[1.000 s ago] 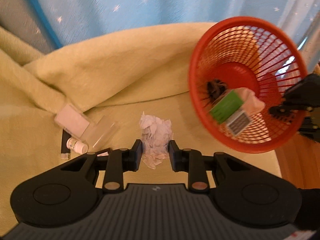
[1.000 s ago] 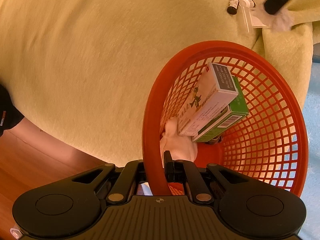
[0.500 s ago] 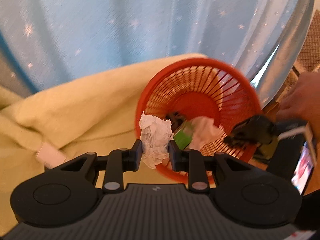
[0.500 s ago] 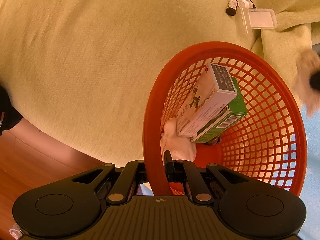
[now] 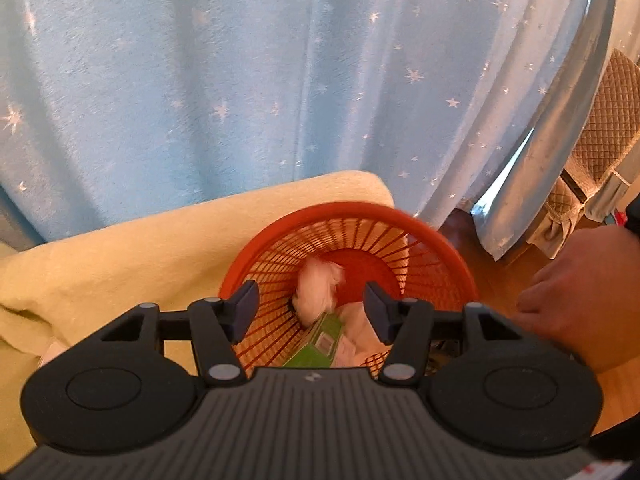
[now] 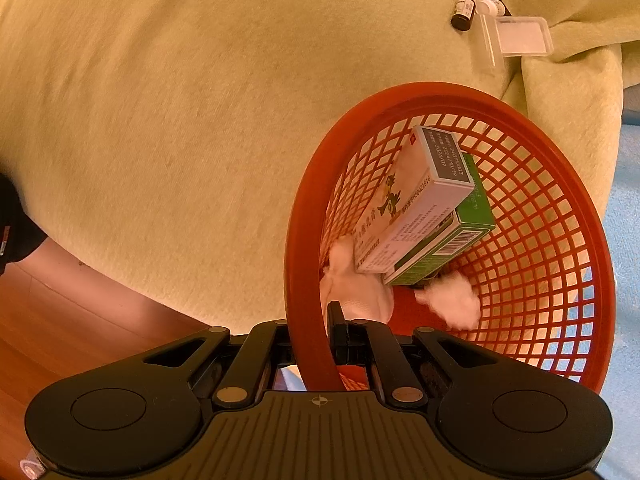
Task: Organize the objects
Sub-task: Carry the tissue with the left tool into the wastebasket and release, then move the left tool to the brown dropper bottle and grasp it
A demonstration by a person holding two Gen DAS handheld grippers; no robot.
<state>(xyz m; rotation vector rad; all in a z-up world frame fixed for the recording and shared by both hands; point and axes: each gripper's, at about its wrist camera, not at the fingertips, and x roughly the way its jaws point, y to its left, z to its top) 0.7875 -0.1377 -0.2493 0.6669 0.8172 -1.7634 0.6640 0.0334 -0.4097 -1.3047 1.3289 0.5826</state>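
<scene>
1. Left wrist view: the left gripper (image 5: 310, 312) sits at the lower centre of the frame. Its jaws have just been opening and now stand apart, with nothing pressed between the pads. The crumpled white tissue ball (image 5: 318, 288) shows blurred in the gap beyond them, inside the round red plastic mesh basket (image 5: 436, 236), clear of both fingers. Lower in the basket lies a green cardboard box (image 5: 318, 350). The basket rests on a pale yellow fleece blanket (image 5: 140, 248); a light blue star-printed curtain (image 5: 260, 80) fills the upper frame. A person's hand (image 5: 580, 300) is at the right edge.

2. Right wrist view: the right gripper (image 6: 316, 336) at the bottom centre is clamped tight on the basket's near rim (image 6: 298, 280). Inside, a white and grey medicine box (image 6: 416, 204) lies on the green box (image 6: 448, 240); the tissue ball (image 6: 452, 304) is blurred near the basket's bottom, beside another white wad (image 6: 356, 280). At the upper right, on the blanket (image 6: 160, 120), lie a small dark dropper bottle (image 6: 464, 8) and a clear plastic case (image 6: 516, 36), just beside each other and well apart from the basket.
</scene>
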